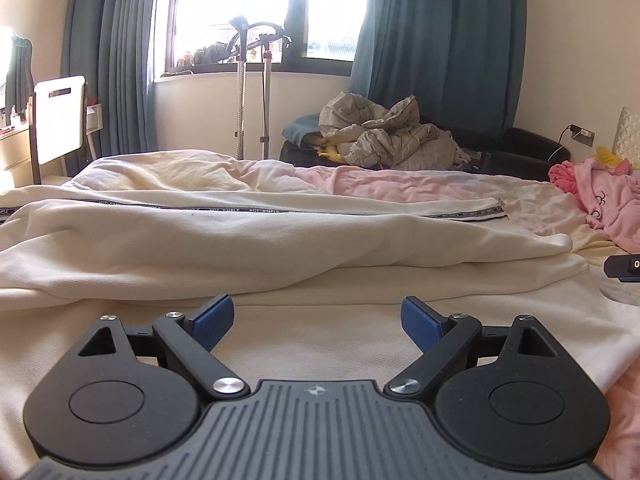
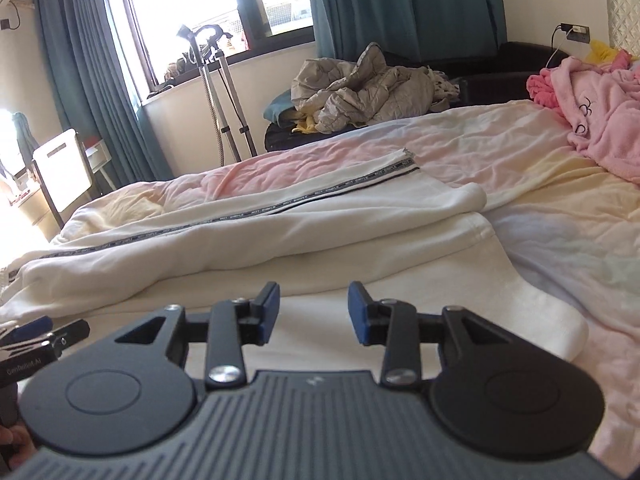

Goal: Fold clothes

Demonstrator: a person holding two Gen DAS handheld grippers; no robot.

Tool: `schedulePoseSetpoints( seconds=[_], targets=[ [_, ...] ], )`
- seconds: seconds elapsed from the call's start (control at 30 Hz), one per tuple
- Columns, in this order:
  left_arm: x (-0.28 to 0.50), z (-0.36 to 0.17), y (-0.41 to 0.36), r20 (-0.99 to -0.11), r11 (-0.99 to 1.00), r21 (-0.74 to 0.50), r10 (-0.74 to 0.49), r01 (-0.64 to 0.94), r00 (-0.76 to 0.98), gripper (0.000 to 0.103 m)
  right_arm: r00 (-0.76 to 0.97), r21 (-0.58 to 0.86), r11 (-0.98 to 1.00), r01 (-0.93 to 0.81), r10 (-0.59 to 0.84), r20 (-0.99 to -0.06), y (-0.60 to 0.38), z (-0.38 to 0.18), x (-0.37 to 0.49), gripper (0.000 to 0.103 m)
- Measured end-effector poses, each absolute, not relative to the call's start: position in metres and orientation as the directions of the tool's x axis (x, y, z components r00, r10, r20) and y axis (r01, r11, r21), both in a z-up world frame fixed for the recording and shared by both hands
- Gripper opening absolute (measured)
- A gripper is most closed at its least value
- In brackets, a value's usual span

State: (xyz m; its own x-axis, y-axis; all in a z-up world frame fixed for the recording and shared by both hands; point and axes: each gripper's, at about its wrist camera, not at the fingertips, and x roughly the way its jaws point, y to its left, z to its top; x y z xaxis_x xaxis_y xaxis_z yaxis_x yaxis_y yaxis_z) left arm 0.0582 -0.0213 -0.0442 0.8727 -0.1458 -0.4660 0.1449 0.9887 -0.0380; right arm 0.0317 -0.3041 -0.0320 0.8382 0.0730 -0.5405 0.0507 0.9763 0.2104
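Note:
A cream-white garment [image 1: 248,240] with a black lettered stripe lies spread across the bed, with folds running left to right. It also shows in the right wrist view [image 2: 256,236]. My left gripper [image 1: 318,322] is open and empty, low over the garment's near edge. My right gripper [image 2: 314,314] is open and empty, also just above the near part of the garment. The left gripper shows at the lower left edge of the right wrist view [image 2: 36,336]. Part of the right gripper shows at the right edge of the left wrist view [image 1: 624,268].
The bed cover [image 2: 540,216] is pastel pink and yellow. A pink fleece garment [image 2: 600,120] lies at the far right. A grey quilted heap [image 1: 392,136] sits beyond the bed. A stand [image 1: 252,92], a chair [image 1: 56,120], window and teal curtains are behind.

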Motion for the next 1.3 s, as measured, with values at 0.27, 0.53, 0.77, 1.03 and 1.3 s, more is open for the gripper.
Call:
schedulePoseSetpoints(
  seconds=[0.27,0.53,0.77,1.03,1.3],
  targets=[
    [0.021,-0.025,-0.016,-0.454,0.992,-0.03,-0.124,0.124,0.882,0.094,0.831,0.164,0.986,-0.04,0.124,-0.542,-0.275,-0.038,0.006,0.043],
    [0.013,-0.019,0.014,-0.46,0.994,-0.108,-0.074,0.027,0.885,0.094,0.822,0.198,0.98,-0.001,0.113,-0.558,-0.281,-0.045,0.007,0.045],
    [0.007,0.011,0.12,-0.459,0.902,-0.388,-0.012,-0.188,0.889,0.095,0.787,0.359,0.885,0.297,-0.013,-0.617,-0.334,-0.059,0.01,0.055],
    [-0.018,0.024,0.263,-0.526,0.722,-0.56,0.069,-0.406,0.848,0.095,0.731,0.575,0.553,0.604,-0.096,-0.676,-0.413,-0.084,-0.008,0.069],
    [-0.052,-0.006,0.364,-0.587,0.455,-0.702,0.066,-0.548,0.807,0.095,0.679,0.634,0.353,0.688,-0.005,-0.734,-0.448,-0.112,0.003,0.07]
  ],
)
